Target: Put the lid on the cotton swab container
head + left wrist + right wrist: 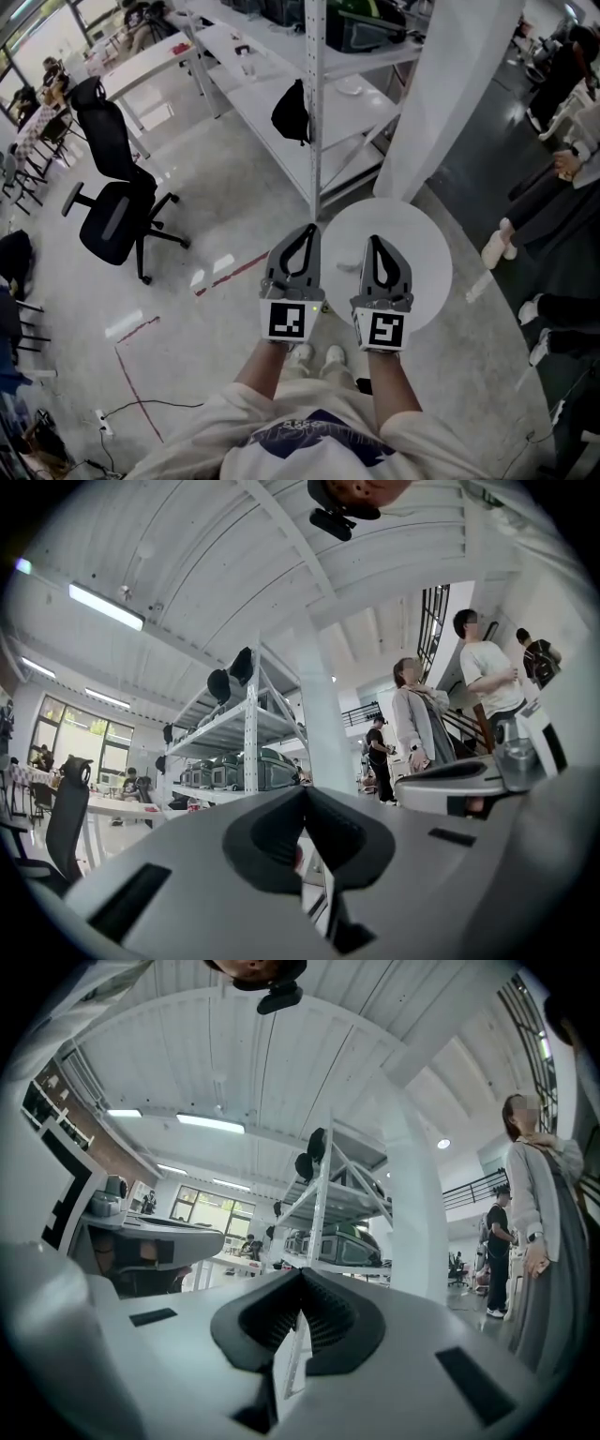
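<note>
Plainly, left tongs (308, 230): jaws closed tip to tip with nothing between them. They are held out in front of the person, about level, over the near rim of the round table.
Left tongs, own view (305, 791): the dark pads meet in a point, and behind them are only the rack and the room.
Right tongs (374, 242): jaws closed as well and empty, held just beside the left pair and parallel to it, over the table top.
Right tongs, own view (302, 1272): the ribbed pads are pressed together at the tip and grip nothing.
Marker cubes: one sits at the rear of each pair, the left (288, 321) and the right (382, 330), close to the person's white shirt (309, 436).
Cotton swab container and lid: no view shows either clearly. A small greyish shape lies on the table between the two pairs, too small to tell.
Table (427, 244): round and white, standing on the pale floor below and ahead of the tongs.
Rack (316, 103): white metal shelving beyond the table, with a black bag (292, 112) hanging at its post.
Column (455, 89): wide and white, to the right of the rack.
Office chair (117, 206): black, well to the left on the glossy floor.
Bystanders: seated legs and shoes at the right edge (548, 220), and people standing by a stair in the left tongs' view (419, 726).
</note>
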`<state>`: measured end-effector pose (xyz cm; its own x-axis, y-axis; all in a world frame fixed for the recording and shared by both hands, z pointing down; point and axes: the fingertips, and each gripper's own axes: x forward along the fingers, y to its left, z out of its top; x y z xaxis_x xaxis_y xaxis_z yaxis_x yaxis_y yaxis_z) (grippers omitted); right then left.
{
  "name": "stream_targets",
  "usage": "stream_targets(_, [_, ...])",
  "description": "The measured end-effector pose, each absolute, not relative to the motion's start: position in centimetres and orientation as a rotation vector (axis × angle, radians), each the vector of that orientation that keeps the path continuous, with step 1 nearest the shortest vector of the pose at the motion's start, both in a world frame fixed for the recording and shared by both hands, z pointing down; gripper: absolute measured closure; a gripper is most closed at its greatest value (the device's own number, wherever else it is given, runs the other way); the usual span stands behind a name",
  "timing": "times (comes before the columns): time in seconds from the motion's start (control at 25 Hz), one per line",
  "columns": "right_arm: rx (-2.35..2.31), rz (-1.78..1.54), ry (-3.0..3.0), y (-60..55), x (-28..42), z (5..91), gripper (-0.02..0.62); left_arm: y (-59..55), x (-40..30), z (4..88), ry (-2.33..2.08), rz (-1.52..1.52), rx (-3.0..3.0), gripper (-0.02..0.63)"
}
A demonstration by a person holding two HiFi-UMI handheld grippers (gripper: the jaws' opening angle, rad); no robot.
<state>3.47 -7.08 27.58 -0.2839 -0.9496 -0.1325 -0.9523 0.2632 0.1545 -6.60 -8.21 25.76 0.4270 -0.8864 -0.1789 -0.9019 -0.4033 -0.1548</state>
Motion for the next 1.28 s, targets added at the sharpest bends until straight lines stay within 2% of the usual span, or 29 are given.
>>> stream_targets(1.28, [-1.871,0.384,2.572,-8.5,2.3,27.8,0.591,-8.4,-6.5,24.7,1.497,0.023,-2.372,0.607])
